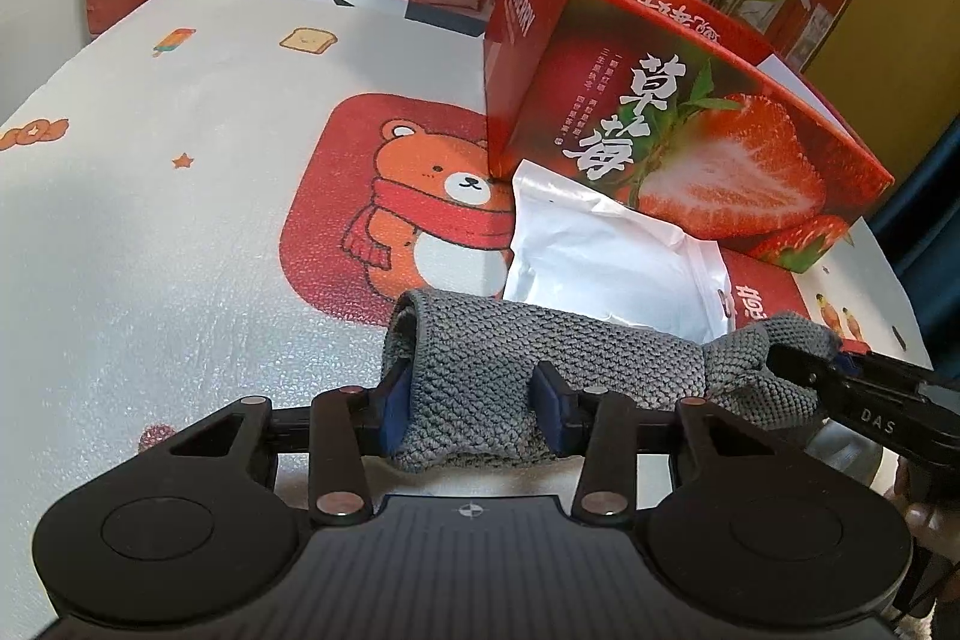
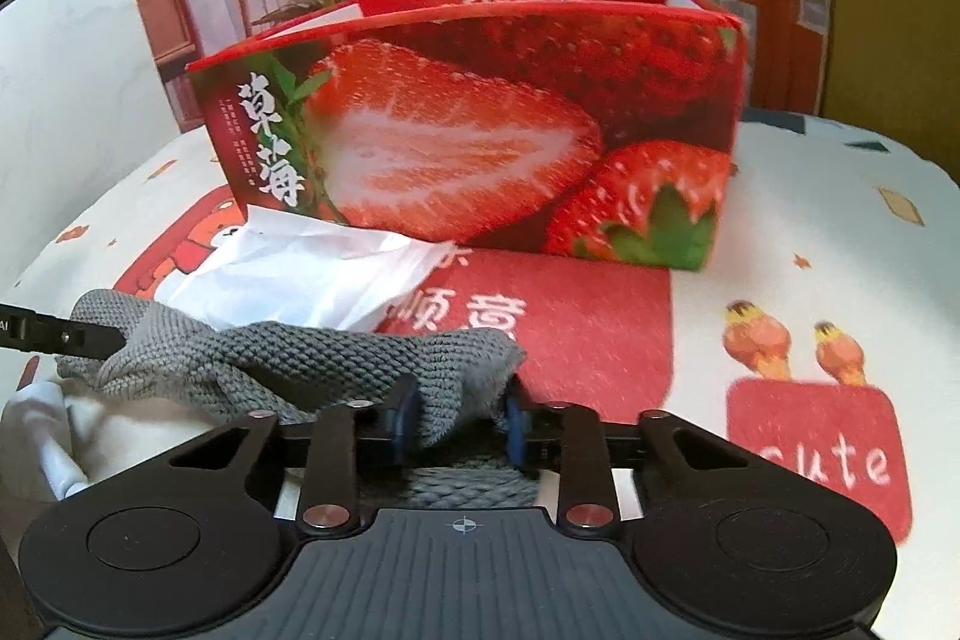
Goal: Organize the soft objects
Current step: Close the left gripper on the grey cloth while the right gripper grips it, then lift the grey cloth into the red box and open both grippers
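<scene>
Tongs clamp both ends of our grey knitted cloth, left tongs and right tongs, near the strawberry box; next, we judge, lift together into it.

Grey knit cloth, red strawberry-print box, white bag

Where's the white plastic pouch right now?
In the left wrist view the white plastic pouch lies right of centre on the bear-print tablecloth, leaning against the strawberry box, just behind the grey knitted cloth.
</scene>
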Available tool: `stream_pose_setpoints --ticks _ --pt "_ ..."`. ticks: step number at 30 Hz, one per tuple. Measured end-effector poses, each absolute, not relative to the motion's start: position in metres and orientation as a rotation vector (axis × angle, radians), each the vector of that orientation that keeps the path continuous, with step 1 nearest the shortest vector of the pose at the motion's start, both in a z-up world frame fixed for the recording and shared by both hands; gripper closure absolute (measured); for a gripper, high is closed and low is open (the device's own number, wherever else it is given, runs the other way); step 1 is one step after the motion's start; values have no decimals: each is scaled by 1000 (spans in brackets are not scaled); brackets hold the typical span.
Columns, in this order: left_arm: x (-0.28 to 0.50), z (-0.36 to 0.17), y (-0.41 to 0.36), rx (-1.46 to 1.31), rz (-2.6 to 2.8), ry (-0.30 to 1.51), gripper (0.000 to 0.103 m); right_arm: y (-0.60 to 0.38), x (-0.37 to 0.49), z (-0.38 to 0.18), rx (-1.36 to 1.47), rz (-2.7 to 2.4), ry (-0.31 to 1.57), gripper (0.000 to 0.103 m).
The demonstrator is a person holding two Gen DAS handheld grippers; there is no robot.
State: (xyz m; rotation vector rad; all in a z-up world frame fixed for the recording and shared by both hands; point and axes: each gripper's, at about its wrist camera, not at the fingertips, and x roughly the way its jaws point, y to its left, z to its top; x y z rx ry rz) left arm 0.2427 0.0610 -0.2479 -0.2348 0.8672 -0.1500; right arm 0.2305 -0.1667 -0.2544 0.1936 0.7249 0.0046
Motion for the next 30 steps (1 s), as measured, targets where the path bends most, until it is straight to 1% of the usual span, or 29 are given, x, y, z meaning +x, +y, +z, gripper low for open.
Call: stream_pose_setpoints --ticks 8,22,25,27,30 --pt "242 -248 57 -206 -144 857 58 -168 220 -263 202 19 666 82" --pt "243 -249 62 -208 -152 850 59 -170 218 -264 228 30 655 82" --pt "245 -247 68 -251 -180 860 87 -170 218 -263 232 30 658 83" --pt "242 -241 66 -242 -186 841 91 -170 218 -261 235 33 662 88" --pt "237 -226 61 -216 -203 788 93 -169 215 -252 230 38 656 89"
